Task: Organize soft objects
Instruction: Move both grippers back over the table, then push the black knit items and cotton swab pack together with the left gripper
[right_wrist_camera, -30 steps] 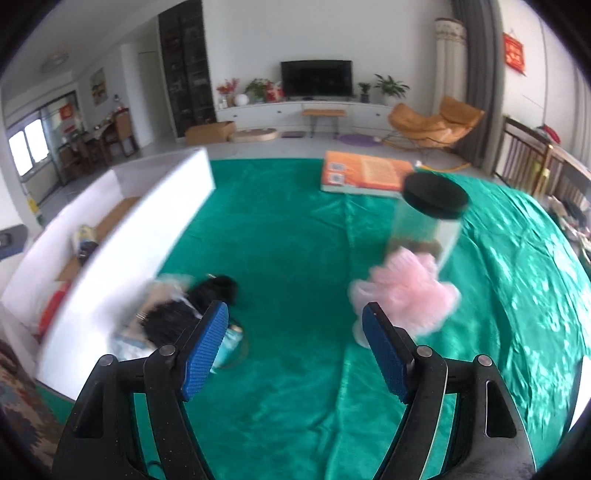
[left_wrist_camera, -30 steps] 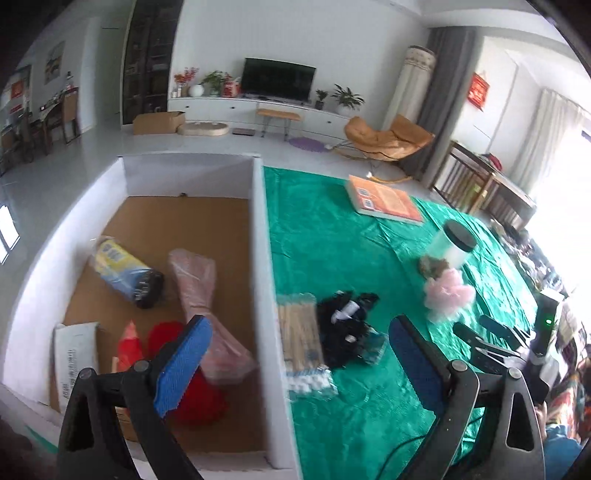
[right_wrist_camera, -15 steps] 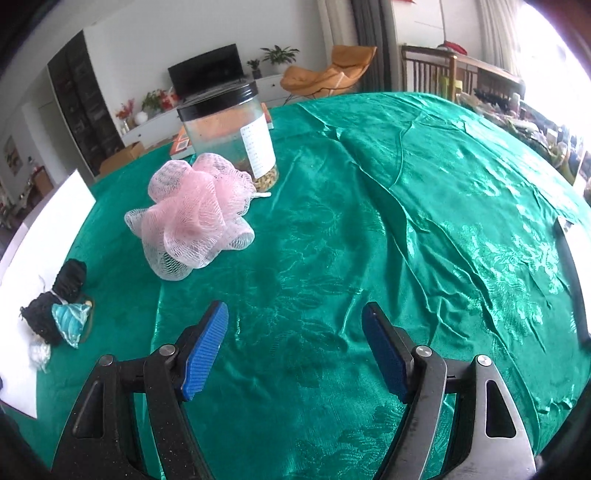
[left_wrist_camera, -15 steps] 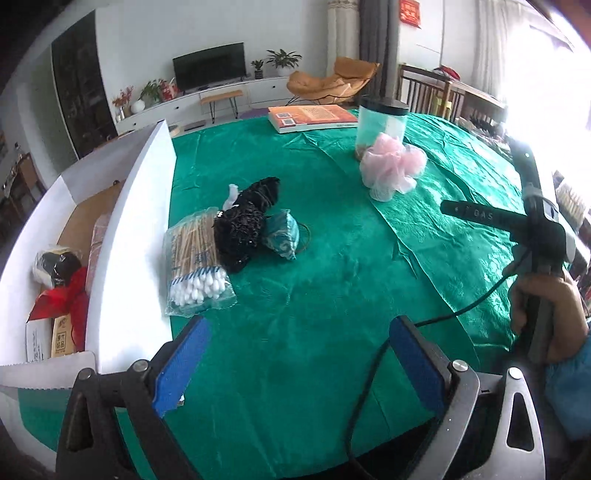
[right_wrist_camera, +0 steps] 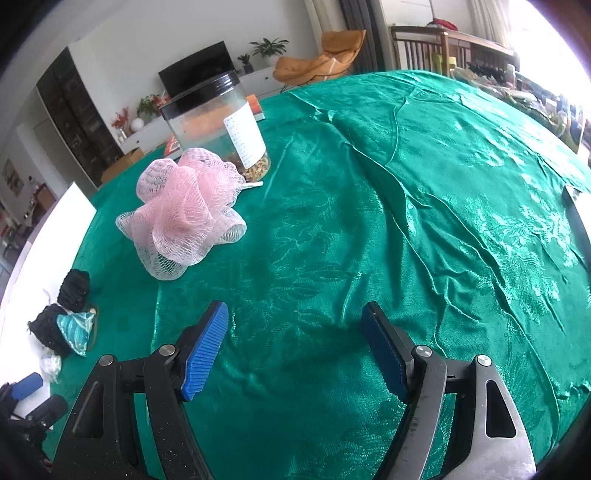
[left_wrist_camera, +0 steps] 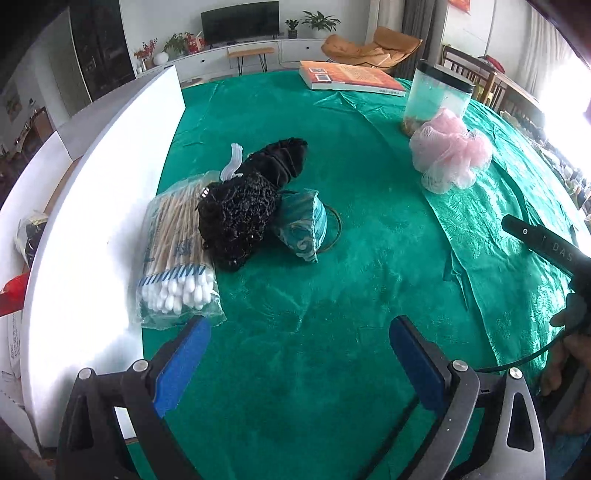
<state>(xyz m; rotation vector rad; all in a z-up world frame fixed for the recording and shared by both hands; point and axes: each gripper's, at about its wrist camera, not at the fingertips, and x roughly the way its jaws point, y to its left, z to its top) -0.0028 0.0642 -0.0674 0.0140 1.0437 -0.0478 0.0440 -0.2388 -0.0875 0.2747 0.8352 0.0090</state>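
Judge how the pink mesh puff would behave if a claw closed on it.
The puff is loose gathered netting, so it would probably squash and spring back. It looks airy, likely very light. Its loops could snag on a pad rather than slip.

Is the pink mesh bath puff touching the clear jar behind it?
Cannot tell. In both wrist views the pink puff overlaps the jar's base, hiding any contact or gap.

1. We see a home living room: a flat television (left_wrist_camera: pixel 239 16) on a long white cabinet (left_wrist_camera: pixel 236 55) at top centre.
2. Potted plants (left_wrist_camera: pixel 320 18) and an orange lounge chair (left_wrist_camera: pixel 371 46) sit upper right.
3. A green cloth-covered table (left_wrist_camera: pixel 369 240) fills the foreground.
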